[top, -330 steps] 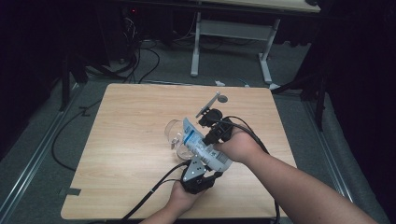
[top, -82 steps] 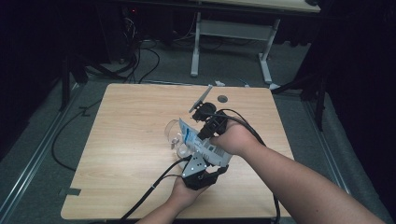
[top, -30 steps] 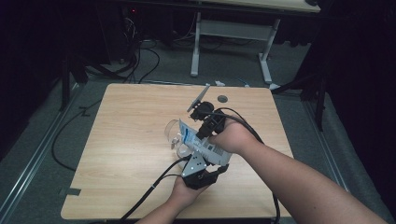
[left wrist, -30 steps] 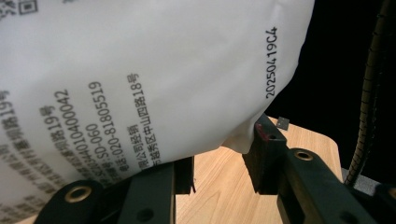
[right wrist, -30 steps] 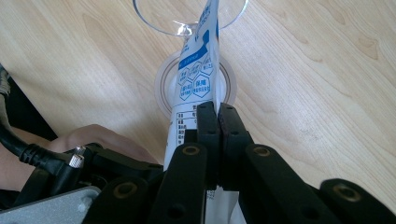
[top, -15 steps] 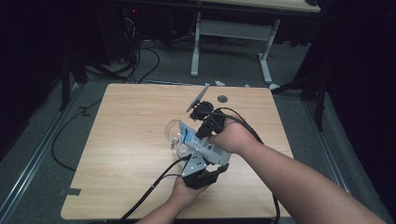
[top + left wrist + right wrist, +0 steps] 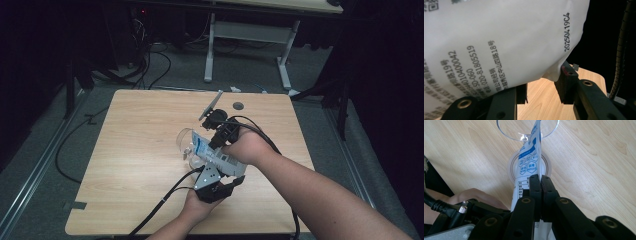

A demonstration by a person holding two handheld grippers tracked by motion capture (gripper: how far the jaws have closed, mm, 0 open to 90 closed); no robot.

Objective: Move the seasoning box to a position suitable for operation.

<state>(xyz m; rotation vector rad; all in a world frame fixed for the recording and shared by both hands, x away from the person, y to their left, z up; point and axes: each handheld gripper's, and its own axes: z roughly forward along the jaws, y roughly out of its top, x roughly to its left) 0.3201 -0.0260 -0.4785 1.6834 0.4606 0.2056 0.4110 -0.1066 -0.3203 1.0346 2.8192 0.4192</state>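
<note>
The wooden table (image 7: 140, 150) is carrying a clear glass cup (image 7: 187, 142) near its middle. A white printed pouch (image 7: 215, 156) is tilting over that cup's rim. The right gripper (image 7: 540, 178) is clamping the pouch's edge above the cup; the left gripper (image 7: 544, 88) is gripping the pouch's lower end, its jaws partly apart.

pouch (image 7: 499, 42) cut off by frame top and left, its print partly out of frame, glass (image 7: 527, 130) rim cropped at top, small dark disc (image 7: 238, 106) on counter (image 7: 135, 150) too small to identify
</note>
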